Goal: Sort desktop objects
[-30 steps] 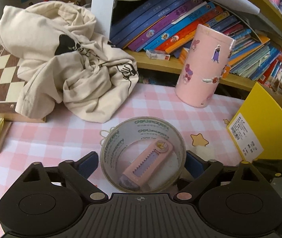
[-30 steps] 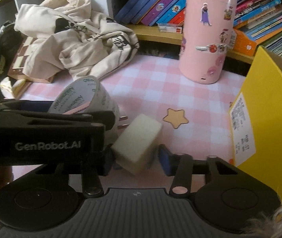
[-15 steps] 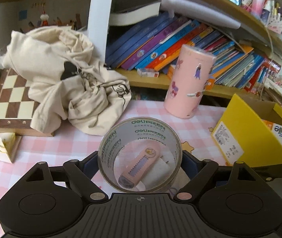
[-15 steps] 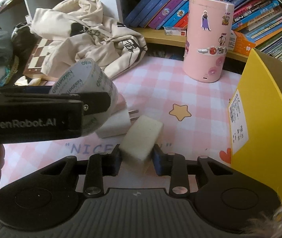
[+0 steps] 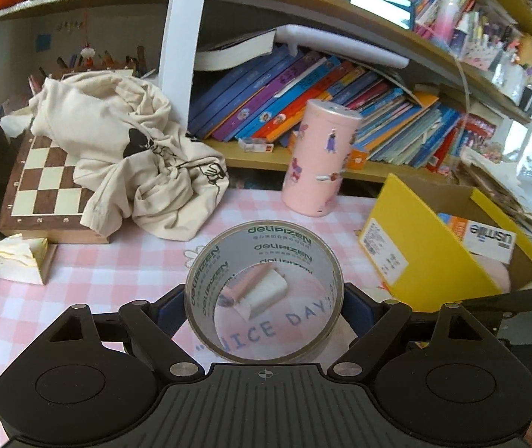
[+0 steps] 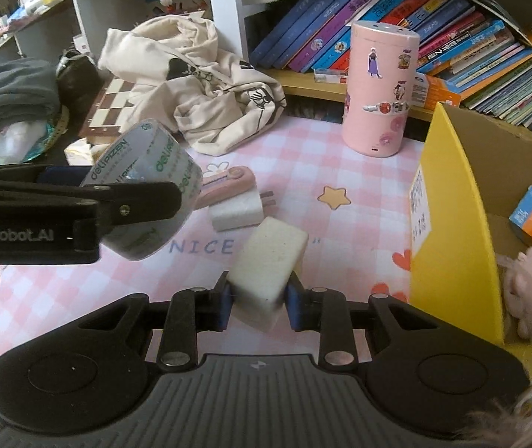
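Both picked items are held above the pink checked tablecloth, so the carry to the yellow cardboard box looks like the step in hand; next each needs moving over its open top before release. The left gripper clamps a glossy clear tape roll left of the box, while the right gripper pinches a cream, matte rectangular eraser just beside the box's wall.
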Motion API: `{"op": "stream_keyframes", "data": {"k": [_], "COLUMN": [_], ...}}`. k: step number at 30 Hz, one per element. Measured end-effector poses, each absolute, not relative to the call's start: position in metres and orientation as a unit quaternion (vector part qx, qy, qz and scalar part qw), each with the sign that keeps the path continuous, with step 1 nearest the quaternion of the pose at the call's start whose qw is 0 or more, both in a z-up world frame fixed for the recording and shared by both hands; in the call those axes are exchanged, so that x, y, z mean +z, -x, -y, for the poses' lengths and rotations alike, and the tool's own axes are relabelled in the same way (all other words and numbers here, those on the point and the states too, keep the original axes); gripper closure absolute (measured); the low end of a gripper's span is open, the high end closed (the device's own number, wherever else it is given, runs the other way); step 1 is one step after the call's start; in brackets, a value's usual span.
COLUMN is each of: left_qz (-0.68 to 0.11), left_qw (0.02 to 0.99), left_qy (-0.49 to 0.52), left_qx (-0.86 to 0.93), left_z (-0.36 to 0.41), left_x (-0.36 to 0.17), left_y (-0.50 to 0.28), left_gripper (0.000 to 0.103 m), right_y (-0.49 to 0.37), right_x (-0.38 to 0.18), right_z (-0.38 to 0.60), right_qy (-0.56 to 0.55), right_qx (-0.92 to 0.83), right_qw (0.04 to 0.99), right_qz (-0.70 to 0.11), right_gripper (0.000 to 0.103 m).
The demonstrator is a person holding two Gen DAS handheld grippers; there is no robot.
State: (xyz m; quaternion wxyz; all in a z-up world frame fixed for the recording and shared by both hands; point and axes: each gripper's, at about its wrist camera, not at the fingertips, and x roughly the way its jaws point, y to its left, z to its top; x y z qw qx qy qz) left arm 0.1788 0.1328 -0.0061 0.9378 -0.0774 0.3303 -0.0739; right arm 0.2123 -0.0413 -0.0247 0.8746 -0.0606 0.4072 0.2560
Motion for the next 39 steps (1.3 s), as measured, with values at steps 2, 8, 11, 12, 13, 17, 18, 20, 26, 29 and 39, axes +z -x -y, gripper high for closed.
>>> {"op": "stream_keyframes", "data": {"k": [2, 8, 11, 12, 13, 17, 18, 20, 26, 29, 39], "left_qz": [-0.33, -0.333, -0.335, -0.336, -0.335, -0.334, -0.334, -0.335, -0.339, -0.338, -0.334], "left_qw": [0.937, 0.933, 0.93, 0.929, 0.929, 0.928, 0.928, 0.927, 0.925, 0.924, 0.921], "left_qy": [0.08, 0.097, 0.109, 0.112, 0.111, 0.104, 0.102, 0.098, 0.087, 0.082, 0.063], "left_qx": [-0.08, -0.095, -0.104, -0.107, -0.11, -0.127, -0.13, -0.136, -0.15, -0.159, -0.193], "left_z": [-0.132, -0.132, -0.13, -0.128, -0.127, -0.118, -0.116, -0.112, -0.104, -0.099, -0.08], "left_x": [-0.002, 0.005, 0.008, 0.009, 0.011, 0.015, 0.016, 0.017, 0.018, 0.021, 0.024], "left_y": [-0.169, -0.144, -0.135, -0.133, -0.131, -0.121, -0.119, -0.115, -0.104, -0.101, -0.098], "left_gripper": [0.017, 0.017, 0.017, 0.017, 0.017, 0.017, 0.017, 0.017, 0.017, 0.017, 0.017], "right_y": [-0.205, -0.178, -0.162, -0.158, -0.153, -0.138, -0.135, -0.131, -0.119, -0.113, -0.099], "right_x": [-0.022, -0.014, -0.011, -0.01, -0.01, -0.007, -0.006, -0.004, -0.006, -0.004, -0.003], "right_z": [0.046, 0.061, 0.067, 0.069, 0.07, 0.076, 0.078, 0.081, 0.091, 0.096, 0.116], "right_qy": [0.055, 0.05, 0.053, 0.053, 0.051, 0.041, 0.037, 0.03, 0.009, 0.001, -0.016], "right_qx": [0.26, 0.267, 0.271, 0.272, 0.273, 0.271, 0.268, 0.261, 0.243, 0.237, 0.206], "right_qw": [0.872, 0.863, 0.859, 0.857, 0.857, 0.857, 0.859, 0.862, 0.866, 0.869, 0.877], "right_qz": [-0.411, -0.425, -0.432, -0.434, -0.435, -0.437, -0.436, -0.434, -0.437, -0.436, -0.433], "right_gripper": [0.077, 0.078, 0.078, 0.078, 0.078, 0.078, 0.078, 0.078, 0.078, 0.078, 0.078]}}
